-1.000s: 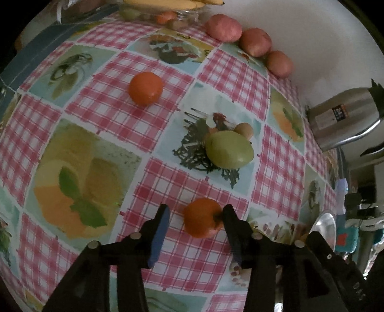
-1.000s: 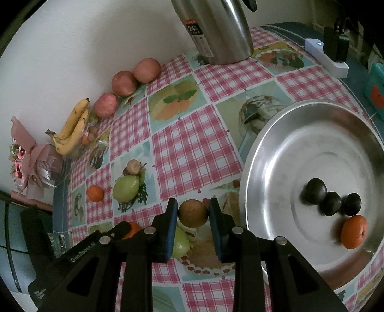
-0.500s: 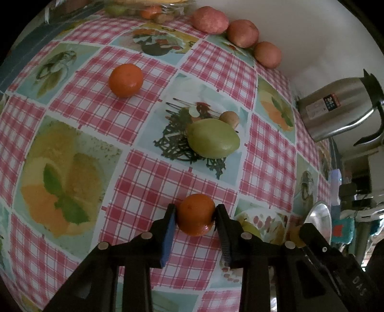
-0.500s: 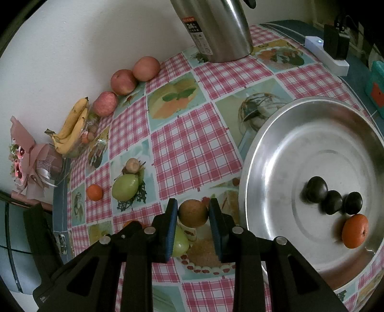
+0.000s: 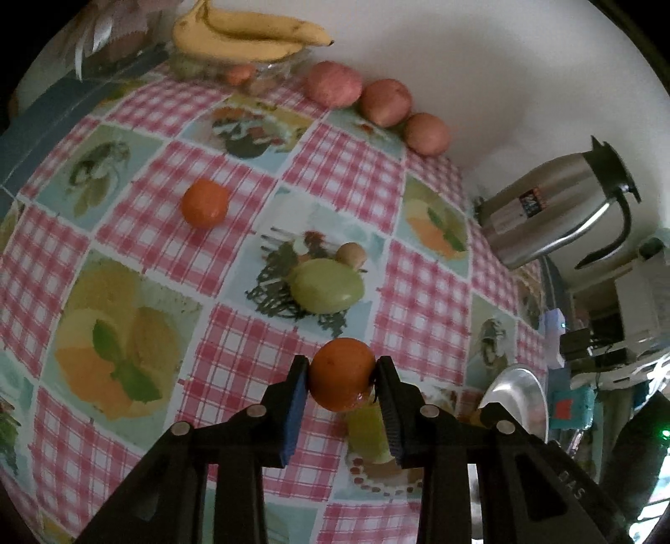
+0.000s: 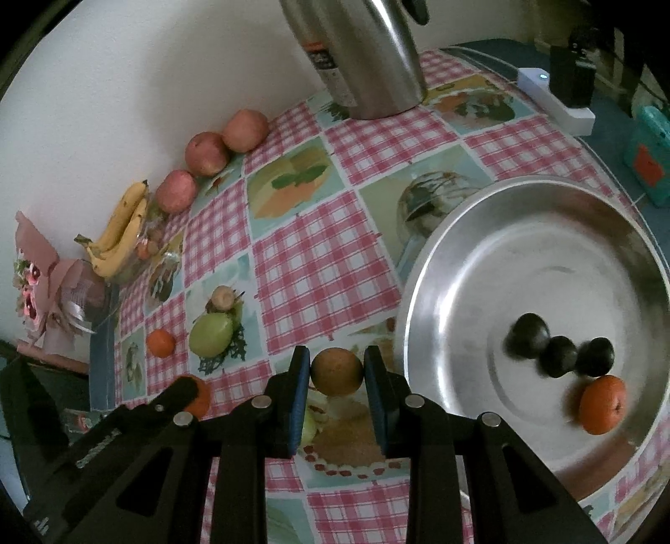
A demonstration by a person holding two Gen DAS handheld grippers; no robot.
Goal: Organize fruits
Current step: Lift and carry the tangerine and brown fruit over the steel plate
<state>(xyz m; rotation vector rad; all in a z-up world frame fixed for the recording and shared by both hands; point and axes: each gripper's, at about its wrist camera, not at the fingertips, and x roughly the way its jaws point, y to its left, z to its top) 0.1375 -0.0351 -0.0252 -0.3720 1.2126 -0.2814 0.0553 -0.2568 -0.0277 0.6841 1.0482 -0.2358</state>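
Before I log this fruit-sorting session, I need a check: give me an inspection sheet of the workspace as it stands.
Surface: checked tablecloth with fruit pictures.
Job's things: metal tray holds three dark fruits and an orange; loose orange, green fruit, three apples, bananas on the table.
Clutter: steel jug, pink bouquet.
Grippers: left gripper shut on held orange; right gripper shut on brownish fruit.
Cables: power strip, plug in it.
Surroundings: white wall.
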